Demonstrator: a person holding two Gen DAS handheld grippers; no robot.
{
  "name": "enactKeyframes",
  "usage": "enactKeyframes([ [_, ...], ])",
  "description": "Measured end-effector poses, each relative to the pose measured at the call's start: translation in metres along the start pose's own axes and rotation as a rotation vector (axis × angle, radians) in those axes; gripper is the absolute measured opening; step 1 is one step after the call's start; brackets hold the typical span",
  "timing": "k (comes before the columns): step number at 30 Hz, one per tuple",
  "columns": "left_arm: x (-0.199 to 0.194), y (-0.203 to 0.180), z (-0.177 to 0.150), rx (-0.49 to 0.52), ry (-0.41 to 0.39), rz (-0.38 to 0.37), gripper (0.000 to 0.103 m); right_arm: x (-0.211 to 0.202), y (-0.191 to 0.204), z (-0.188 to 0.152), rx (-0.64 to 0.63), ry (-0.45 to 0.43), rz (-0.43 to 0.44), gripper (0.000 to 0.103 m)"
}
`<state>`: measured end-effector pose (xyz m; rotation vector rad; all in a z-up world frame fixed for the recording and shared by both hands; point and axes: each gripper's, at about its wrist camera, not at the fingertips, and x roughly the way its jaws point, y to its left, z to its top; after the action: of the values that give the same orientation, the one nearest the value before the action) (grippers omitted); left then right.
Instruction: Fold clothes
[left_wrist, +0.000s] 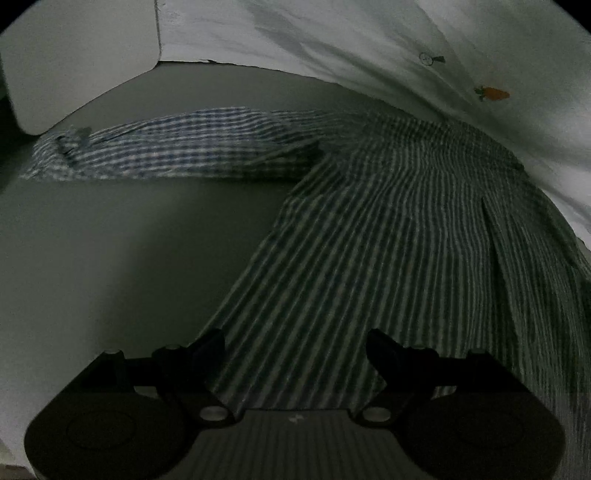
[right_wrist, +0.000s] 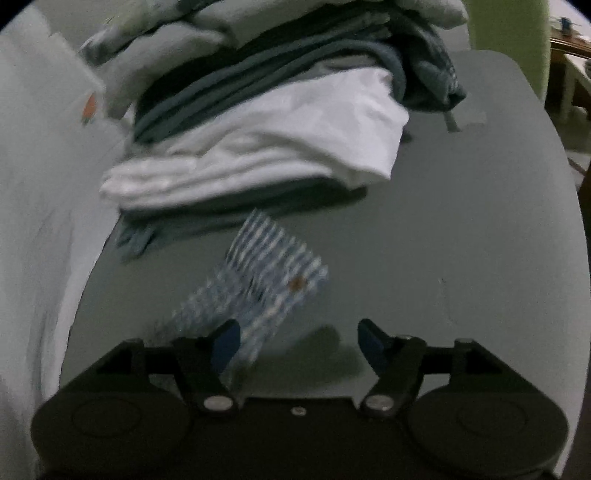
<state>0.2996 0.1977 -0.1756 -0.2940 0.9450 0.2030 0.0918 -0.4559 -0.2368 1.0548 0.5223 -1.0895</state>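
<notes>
Left wrist view: the left hand-held gripper (left_wrist: 295, 354) is seen with its jaws spread wide, nothing pinched between them. A striped shirt (left_wrist: 388, 240) is spread flat on the grey tabletop (left_wrist: 129, 251), running from between the fingers to the area ahead and right of them. One sleeve (left_wrist: 177, 147) is stretched out ahead and to the left, its cuff end lying near a white box (left_wrist: 77, 62). Beyond the shirt and to the right, a white cloth (left_wrist: 369, 48) is draped, printed with a small orange carrot (left_wrist: 493, 93) and a small round motif (left_wrist: 426, 58); no writing can be read on it.

In the right wrist view, the right hand-held gripper (right_wrist: 295, 339) is shown with its jaws spread apart. A striped cuff (right_wrist: 266, 280) with a brown button (right_wrist: 296, 283) is seen blurred just ahead of the left finger; whether it touches that finger cannot be told, and it is not pinched. Farther ahead, a pile of clothes (right_wrist: 266, 122) is stacked on the tabletop, white layers below darker ones. No brands or labels are legible.
</notes>
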Motion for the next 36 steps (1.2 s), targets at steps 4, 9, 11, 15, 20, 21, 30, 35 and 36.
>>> enactKeyframes([
  [4, -0.014, 0.017, -0.013, -0.021, 0.002, -0.014, 0.084, -0.014, 0.012, -0.033, -0.080, 0.072, 0.086, 0.083],
  [9, -0.026, 0.041, -0.015, -0.047, 0.005, -0.016, 0.084, -0.038, 0.045, -0.094, -0.337, 0.112, 0.212, 0.103],
  [11, -0.030, 0.053, -0.013, -0.052, 0.006, -0.016, 0.084, -0.051, 0.061, -0.125, -0.488, 0.101, 0.267, 0.103],
  [15, -0.032, 0.080, -0.010, -0.061, 0.007, -0.015, 0.084, -0.082, 0.083, -0.197, -0.811, 0.061, 0.362, 0.103],
  [20, -0.028, 0.116, -0.004, -0.120, 0.002, -0.021, 0.085, -0.106, 0.091, -0.281, -1.084, 0.099, 0.463, 0.103],
  [21, -0.026, 0.125, -0.001, -0.141, -0.001, -0.026, 0.085, -0.109, 0.092, -0.295, -1.115, 0.103, 0.472, 0.103],
  [30, -0.013, 0.192, 0.031, -0.249, -0.060, -0.013, 0.085, -0.108, 0.105, -0.353, -1.117, 0.058, 0.443, 0.103],
  [35, 0.001, 0.224, 0.055, -0.305, -0.100, 0.026, 0.086, -0.101, 0.118, -0.375, -1.122, 0.025, 0.413, 0.103],
  [36, 0.005, 0.229, 0.061, -0.326, -0.105, 0.034, 0.086, -0.098, 0.120, -0.380, -1.133, 0.027, 0.409, 0.103],
])
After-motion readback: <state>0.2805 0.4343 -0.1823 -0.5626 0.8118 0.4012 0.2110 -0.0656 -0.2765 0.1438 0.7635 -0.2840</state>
